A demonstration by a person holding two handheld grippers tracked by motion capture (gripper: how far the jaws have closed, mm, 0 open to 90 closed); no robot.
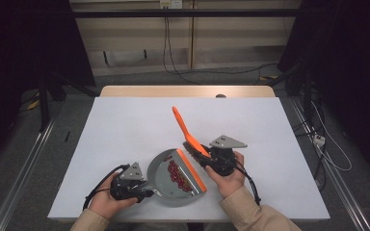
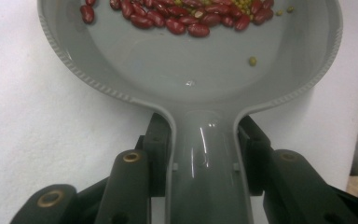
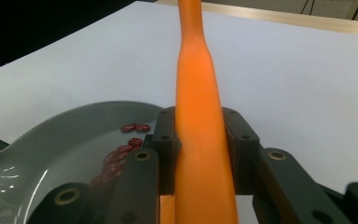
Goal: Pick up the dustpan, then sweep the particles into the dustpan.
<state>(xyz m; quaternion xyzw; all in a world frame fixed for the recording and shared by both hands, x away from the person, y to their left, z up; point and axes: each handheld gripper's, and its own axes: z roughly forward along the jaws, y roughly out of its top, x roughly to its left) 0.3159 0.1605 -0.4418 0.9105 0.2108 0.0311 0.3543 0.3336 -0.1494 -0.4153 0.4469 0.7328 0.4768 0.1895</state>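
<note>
The left gripper (image 1: 147, 192) is clamped on the stubby handle of a round grey plastic dustpan (image 2: 196, 74), its two black jaws pressing the handle from either side, and it holds the pan low over the white counter (image 1: 125, 125) near the person's edge. Inside the dustpan lies a heap of dark red kidney beans (image 2: 177, 18) mixed with a few small green beans (image 2: 252, 60), gathered toward the pan's straight orange lip (image 1: 191, 171). Just beside that lip, on the side away from the dustpan's handle, the right gripper (image 1: 207, 156) has its jaws closed tight on the handle of an orange plastic brush (image 3: 198, 116). The brush's dark bristles (image 1: 191, 144) sit just beyond the lip's far end, and its long tapered handle slants up and away from the dustpan toward the far side of the counter. Both of the person's hands reach in past the dustpan from the near edge, in beige sleeves (image 1: 250, 211).
</note>
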